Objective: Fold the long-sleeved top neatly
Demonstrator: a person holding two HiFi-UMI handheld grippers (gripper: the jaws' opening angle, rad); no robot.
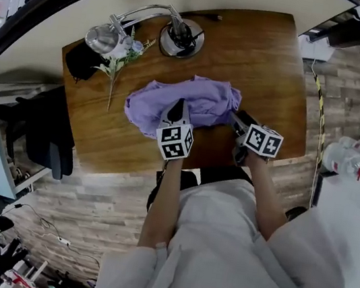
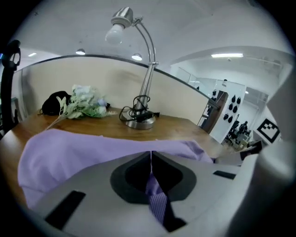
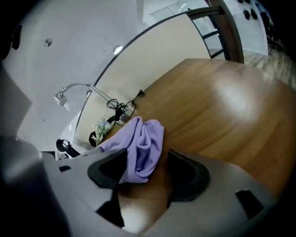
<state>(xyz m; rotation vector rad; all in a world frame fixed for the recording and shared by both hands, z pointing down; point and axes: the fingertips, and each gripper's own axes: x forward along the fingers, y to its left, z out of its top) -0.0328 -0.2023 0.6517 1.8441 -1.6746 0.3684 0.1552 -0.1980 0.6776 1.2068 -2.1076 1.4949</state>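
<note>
The left gripper [image 2: 151, 156] has its jaws pressed together on a thin fold of the purple long-sleeved top [image 2: 69, 148]; a strip of the cloth runs down through the narrow slit between the pads. Beyond its tips the rest of the top spreads to the left in the left gripper view as a broad, loosely heaped sheet.

The right gripper [image 3: 147, 159] has its jaws wide apart. A bunched, rounded end of the top lies in the gap, close against the pad on the left of the right gripper view. Bare wood shows between the cloth and the other pad, which does not press on it.

In the head view the top sits crumpled near the middle of the wooden table [image 1: 269, 59]. The left gripper is at its near edge and the right gripper at its right end.

Farther back on the table stand a metal desk lamp [image 1: 174, 33], a sprig of artificial flowers [image 1: 118, 61] and a dark object [image 1: 81, 60] near the far left corner.
</note>
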